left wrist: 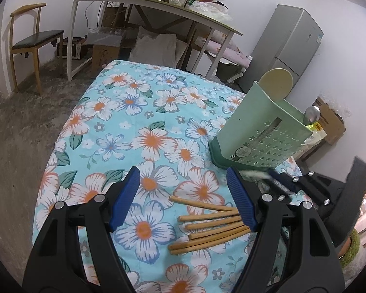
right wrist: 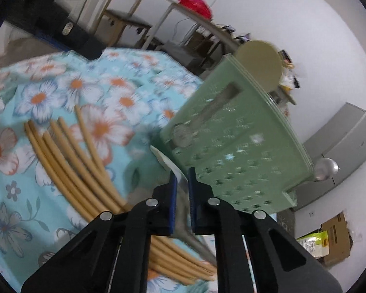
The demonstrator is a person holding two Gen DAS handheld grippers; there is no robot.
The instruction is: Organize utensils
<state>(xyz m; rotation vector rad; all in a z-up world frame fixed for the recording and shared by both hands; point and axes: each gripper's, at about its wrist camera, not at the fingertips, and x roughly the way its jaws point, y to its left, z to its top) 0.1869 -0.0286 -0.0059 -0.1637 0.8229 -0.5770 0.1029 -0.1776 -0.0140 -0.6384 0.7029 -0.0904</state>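
Observation:
A green perforated utensil holder (left wrist: 258,131) stands on the floral cloth at the right, with a beige round spatula (left wrist: 277,81) and a metal ladle (left wrist: 312,114) in it. It also shows in the right wrist view (right wrist: 234,134). Several wooden chopsticks (left wrist: 207,224) lie fanned on the cloth between my left gripper's open fingers; they show in the right wrist view too (right wrist: 68,161). My left gripper (left wrist: 185,200) is open and empty above them. My right gripper (right wrist: 181,190) is shut on a white utensil (right wrist: 168,163), a blurred blade or spoon, just below the holder.
The floral cloth (left wrist: 124,112) covers the work surface. Behind it stand a cluttered desk (left wrist: 158,2), a wooden chair (left wrist: 29,39), pillows and boxes under the desk, and a grey fridge (left wrist: 290,44). Cardboard boxes (left wrist: 329,119) sit at the right.

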